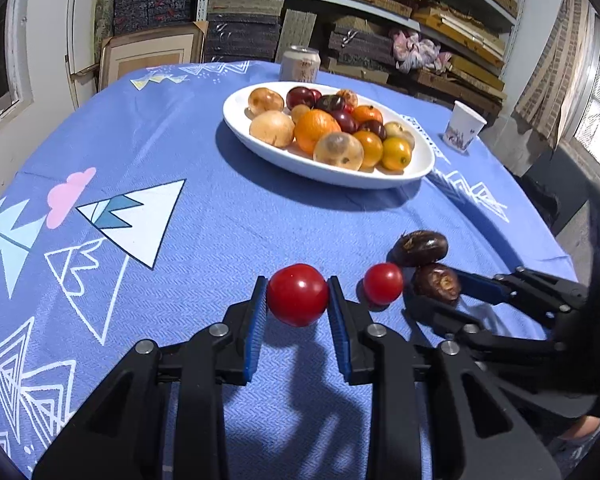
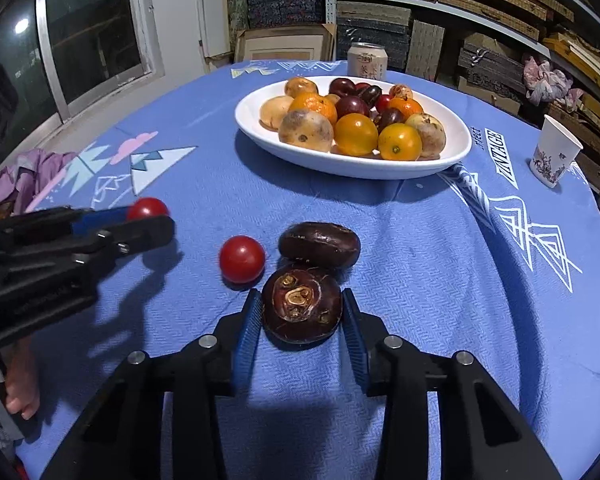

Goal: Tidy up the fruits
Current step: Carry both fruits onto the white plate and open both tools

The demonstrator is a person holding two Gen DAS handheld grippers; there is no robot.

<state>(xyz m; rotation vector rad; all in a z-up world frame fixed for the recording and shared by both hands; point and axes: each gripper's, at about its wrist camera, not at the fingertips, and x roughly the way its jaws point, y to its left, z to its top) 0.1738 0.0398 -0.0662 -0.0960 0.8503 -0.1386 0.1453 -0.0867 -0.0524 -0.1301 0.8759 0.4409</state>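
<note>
1. Red tomato (image 1: 297, 294) sits clamped between the pads of the left gripper (image 1: 298, 300), seemingly just above the blue cloth (image 1: 204, 216).
2. Right gripper (image 2: 302, 312) grips a dark chestnut (image 2: 301, 307) on the cloth.
3. Second tomato (image 2: 242, 259) and second chestnut (image 2: 319, 245) lie close by; the white plate (image 2: 458, 148) of fruits is farther back.

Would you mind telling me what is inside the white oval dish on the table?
The white dish holds a heap of fruit: oranges, yellow-orange round fruits, tan speckled ones and dark red ones. Whatever lies beneath the heap is covered.
</note>
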